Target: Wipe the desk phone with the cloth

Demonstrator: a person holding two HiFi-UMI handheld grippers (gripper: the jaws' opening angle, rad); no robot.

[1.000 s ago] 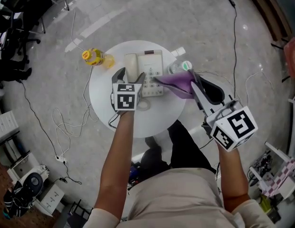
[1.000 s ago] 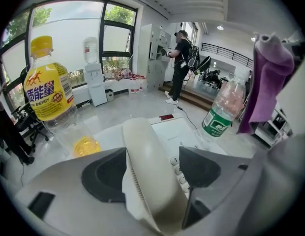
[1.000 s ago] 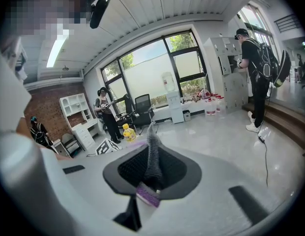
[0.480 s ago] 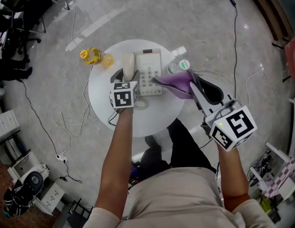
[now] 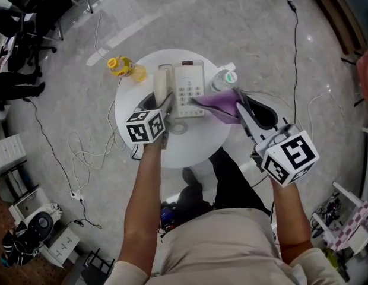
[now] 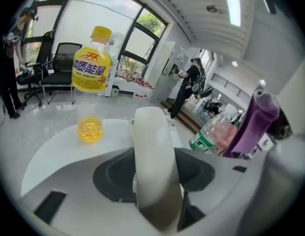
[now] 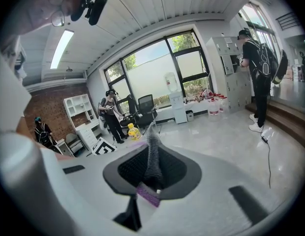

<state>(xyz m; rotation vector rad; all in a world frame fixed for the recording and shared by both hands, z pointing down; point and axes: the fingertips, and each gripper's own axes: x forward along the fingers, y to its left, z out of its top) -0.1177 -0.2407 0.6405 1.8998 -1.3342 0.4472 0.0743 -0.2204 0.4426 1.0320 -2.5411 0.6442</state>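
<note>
Closing on the handset, left gripper, cloth unmoved in right gripper

**Handset clamped, cloth held at the phone's right**

The desk phone is white, with a flat keypad base lying keys-up on the far half of the round white bench. Its cream handset runs along the base's left edge, turned onto its narrow side. It stands lengthwise between the jaws of the left gripper, which have just been closing and now press it from both sides. The cloth is purple and bunched into a drooping fold, pinched at one end in the right gripper. Its free end reaches toward the base's near right corner; whether it touches the phone cannot be told.
</note>
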